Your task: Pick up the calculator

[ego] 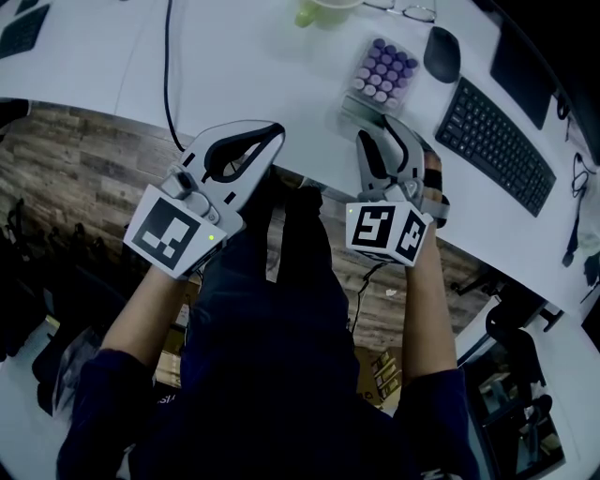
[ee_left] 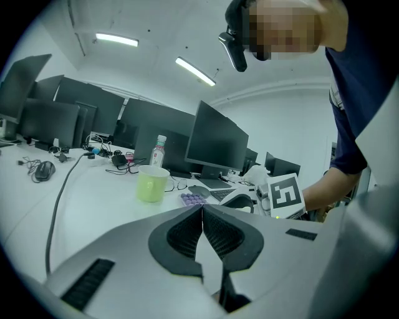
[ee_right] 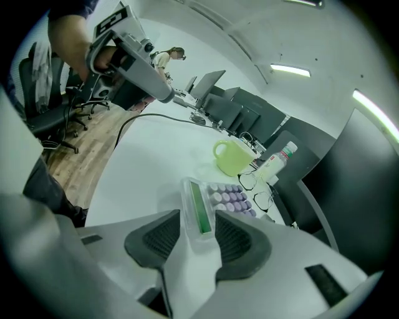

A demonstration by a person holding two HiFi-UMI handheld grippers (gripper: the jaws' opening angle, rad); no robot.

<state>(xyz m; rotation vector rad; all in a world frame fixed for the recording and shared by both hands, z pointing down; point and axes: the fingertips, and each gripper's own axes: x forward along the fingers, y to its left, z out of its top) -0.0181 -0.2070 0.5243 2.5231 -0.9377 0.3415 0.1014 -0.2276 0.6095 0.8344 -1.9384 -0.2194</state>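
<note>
The calculator (ego: 382, 67), pale with round purple keys and a green display, lies flat on the white desk (ego: 253, 66). My right gripper (ego: 380, 127) is angled down over its near end. In the right gripper view the display end of the calculator (ee_right: 201, 209) sits between the two black pads of the right gripper (ee_right: 197, 218). The pads stand close along its sides, and I see no firm press, so the jaws are open. My left gripper (ego: 272, 133) hovers at the desk's near edge, well to the left. Its pads (ee_left: 201, 209) meet with nothing between them.
A green mug (ego: 319, 11) and glasses (ego: 412, 11) sit beyond the calculator. A black mouse (ego: 442, 53) and keyboard (ego: 495, 145) lie to its right. A black cable (ego: 169, 66) crosses the desk at left. A bottle (ee_right: 274, 163) and monitors stand further back.
</note>
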